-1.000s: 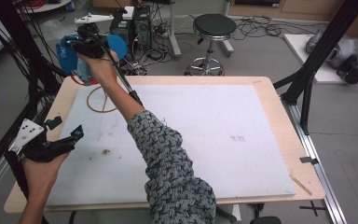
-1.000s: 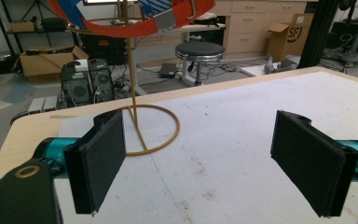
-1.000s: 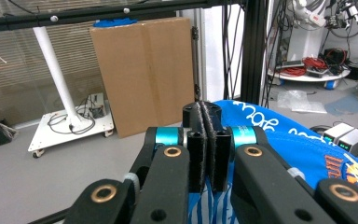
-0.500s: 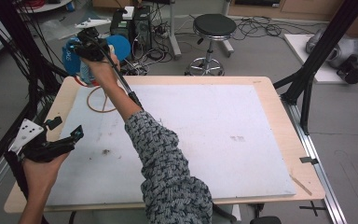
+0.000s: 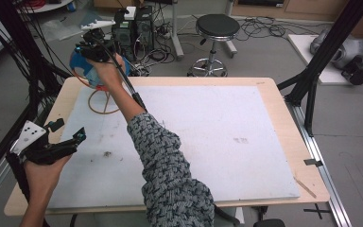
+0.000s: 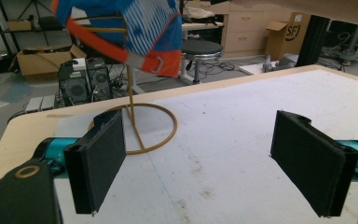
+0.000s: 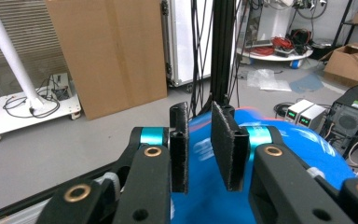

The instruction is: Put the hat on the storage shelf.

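Black jaws of the left gripper (image 5: 68, 142) stand wide apart, released, over the white mat's (image 5: 246, 123) near-left part. The blue-and-orange cap (image 6: 135, 32) sits atop a wire stand (image 6: 137, 128) at the far-left corner. Above it the right gripper (image 5: 87, 45) has its jaws slightly apart, the cap's crown just beyond them.

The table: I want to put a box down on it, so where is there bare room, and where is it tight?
The white mat lies bare from the patterned sleeve across to the table's right edge, and toward the far edge too. It is crowded at the far-left corner, where the wire stand holds a blue and orange cap under the right gripper; the left gripper hovers near-left.
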The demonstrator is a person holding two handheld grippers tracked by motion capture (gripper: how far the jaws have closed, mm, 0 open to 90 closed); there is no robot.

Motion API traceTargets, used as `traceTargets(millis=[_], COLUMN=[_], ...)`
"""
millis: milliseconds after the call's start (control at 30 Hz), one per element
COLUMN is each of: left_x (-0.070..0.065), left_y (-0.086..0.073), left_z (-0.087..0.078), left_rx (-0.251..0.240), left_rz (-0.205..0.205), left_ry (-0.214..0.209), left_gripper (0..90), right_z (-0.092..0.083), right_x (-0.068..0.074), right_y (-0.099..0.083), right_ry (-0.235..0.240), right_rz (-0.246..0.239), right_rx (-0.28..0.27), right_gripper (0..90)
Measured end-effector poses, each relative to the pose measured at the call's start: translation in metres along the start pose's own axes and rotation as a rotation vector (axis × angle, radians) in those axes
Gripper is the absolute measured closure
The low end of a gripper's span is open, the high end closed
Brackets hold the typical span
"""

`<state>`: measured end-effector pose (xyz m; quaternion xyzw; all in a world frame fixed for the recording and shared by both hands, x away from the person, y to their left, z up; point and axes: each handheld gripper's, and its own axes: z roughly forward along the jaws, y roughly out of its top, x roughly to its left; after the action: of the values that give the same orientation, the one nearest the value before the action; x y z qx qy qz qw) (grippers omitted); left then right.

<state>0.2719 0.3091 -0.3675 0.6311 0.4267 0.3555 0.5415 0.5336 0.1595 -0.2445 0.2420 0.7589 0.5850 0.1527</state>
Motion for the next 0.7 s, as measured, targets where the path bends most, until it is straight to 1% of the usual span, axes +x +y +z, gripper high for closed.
traceTargets(millis=[200, 267, 300, 400, 433, 467, 533, 567, 667, 700], left_x=[0.0, 0.0, -0.001, -0.001, -0.001, -0.002, -0.002, -0.002, -0.002, -0.002], left_y=[0.0, 0.001, 0.001, 0.001, 0.001, 0.001, 0.001, 0.001, 0.0, 0.0], left_z=[0.0, 0.0, 0.0, -0.001, -0.001, -0.001, 0.0, 0.0, 0.0, 0.0], left_rx=[-0.001, -0.001, -0.002, -0.001, -0.001, -0.001, 0.001, 0.001, 0.001, 0.001], left_rz=[0.003, 0.004, 0.006, 0.006, 0.007, 0.008, 0.012, 0.012, 0.01, 0.01], left_ry=[0.001, 0.0, 0.0, 0.0, 0.001, 0.001, -0.001, 0.0, 0.005, 0.005], left_gripper=[18.2, 18.1, 18.2, 18.1, 18.2, 18.2, 18.2, 18.2, 18.2, 18.2], right_z=[-0.003, -0.006, -0.009, -0.014, -0.021, -0.021, -0.028, -0.037, -0.055, -0.055], right_x=[0.0, 0.0, -0.002, -0.004, -0.008, -0.008, -0.012, -0.018, -0.032, -0.032], right_y=[0.002, 0.002, 0.003, 0.003, 0.004, 0.004, 0.004, 0.003, 0.0, 0.0], right_ry=[-0.008, -0.015, -0.021, -0.029, -0.04, -0.04, -0.046, -0.058, -0.083, -0.083], right_rz=[-0.003, -0.001, -0.003, -0.006, 0.002, 0.002, -0.001, -0.003, 0.014, 0.014], right_rx=[-0.006, -0.008, -0.011, -0.019, -0.029, -0.029, -0.036, -0.039, -0.052, -0.052], right_gripper=[73.1, 70.9, 68.2, 65.7, 64.0, 64.0, 61.5, 61.1, 59.0, 59.0])
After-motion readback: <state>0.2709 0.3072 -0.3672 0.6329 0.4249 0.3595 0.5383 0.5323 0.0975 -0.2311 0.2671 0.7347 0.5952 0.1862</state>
